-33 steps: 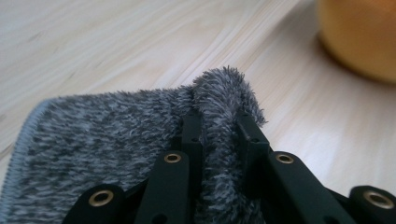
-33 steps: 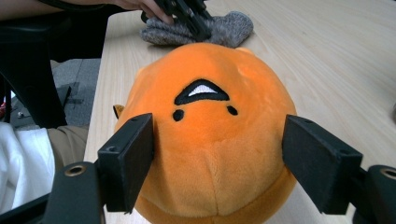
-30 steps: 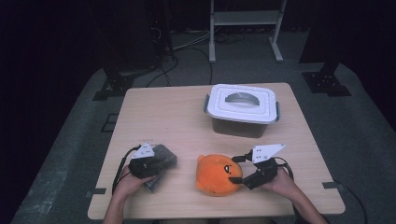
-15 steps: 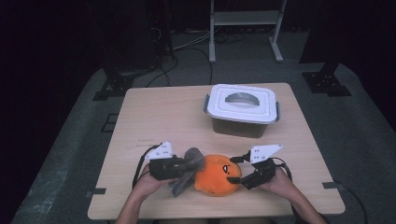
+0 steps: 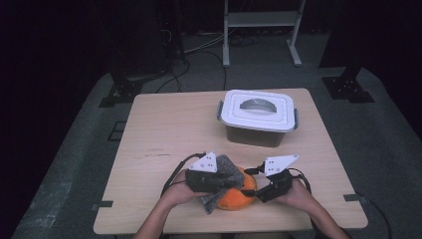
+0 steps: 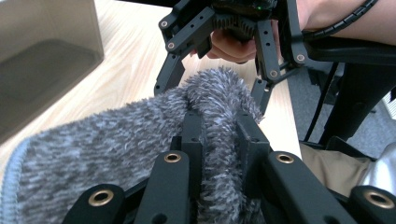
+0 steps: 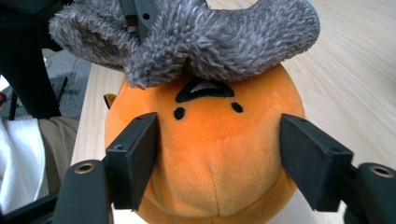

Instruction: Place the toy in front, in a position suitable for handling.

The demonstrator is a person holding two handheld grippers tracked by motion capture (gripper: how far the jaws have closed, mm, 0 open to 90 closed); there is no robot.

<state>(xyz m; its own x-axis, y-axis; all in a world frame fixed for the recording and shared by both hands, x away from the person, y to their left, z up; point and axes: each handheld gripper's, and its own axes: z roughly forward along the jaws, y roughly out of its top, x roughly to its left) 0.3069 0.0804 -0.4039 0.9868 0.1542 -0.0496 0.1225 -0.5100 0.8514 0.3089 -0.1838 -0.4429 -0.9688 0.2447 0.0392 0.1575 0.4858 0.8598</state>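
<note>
Left gripper (image 5: 226, 185) has carried the fuzzy grey cloth (image 5: 224, 172), pinched tight, over onto the round orange plush toy (image 5: 238, 193). Right gripper (image 7: 219, 154) has just been closing, jaws either side of the toy's front, pads at its sides.

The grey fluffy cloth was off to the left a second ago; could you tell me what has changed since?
The left gripper, shut on the grey cloth, carried it rightward onto the orange plush toy. The right gripper stayed put, its jaws closing around the toy. The lidded box is unmoved.

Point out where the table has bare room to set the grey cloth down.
Free: the left half of the table, left of the lidded bin, and the strip right of the right gripper. Crowded: the near middle, where the left gripper holds the grey cloth over the orange plush.
</note>
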